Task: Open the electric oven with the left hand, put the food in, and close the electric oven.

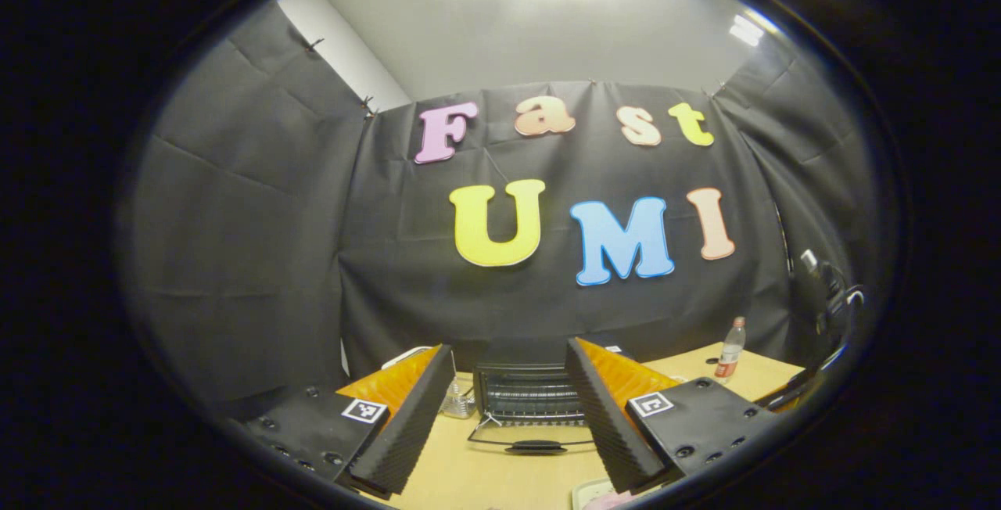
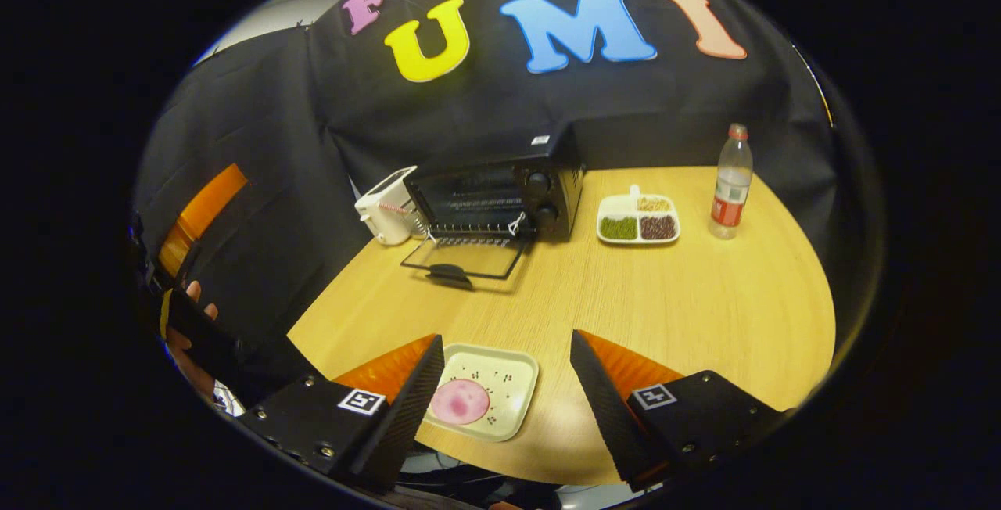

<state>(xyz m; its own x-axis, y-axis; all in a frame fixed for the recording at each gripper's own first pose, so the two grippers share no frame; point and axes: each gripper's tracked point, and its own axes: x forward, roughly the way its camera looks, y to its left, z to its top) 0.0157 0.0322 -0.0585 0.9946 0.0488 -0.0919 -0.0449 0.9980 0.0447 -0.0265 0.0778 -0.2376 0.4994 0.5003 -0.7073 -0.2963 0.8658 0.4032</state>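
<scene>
A: The oven [image 2: 500,189] stands at the far side of the table [image 2: 665,299], and its door [image 2: 463,258] is already down, lying flat in front of the opening. The food [image 2: 461,401] is a pink round piece on a pale square plate [image 2: 512,369] at the near edge. What can go wrong from here?

B: I think the first risk is the plate. It sits very near the table edge, so if the right gripper [image 2: 500,385] pushes it from one side, it may slide toward the person and drop. Also the food is flat and looks soft, so the fingers may squeeze or tear it.

A: And at the oven?

B: The open door sticks out low. A hand that carries the plate in too low may hit the door or its handle [image 2: 448,273] and tip the food off.

A: How are the grippers?

B: The right gripper is spread wide and holds nothing. It hovers above the plate, which shows between its two fingers, not touching as far as I can tell. In the left gripper view the left gripper [image 1: 512,408] is also wide and empty, and it points at the oven from a distance.
</scene>
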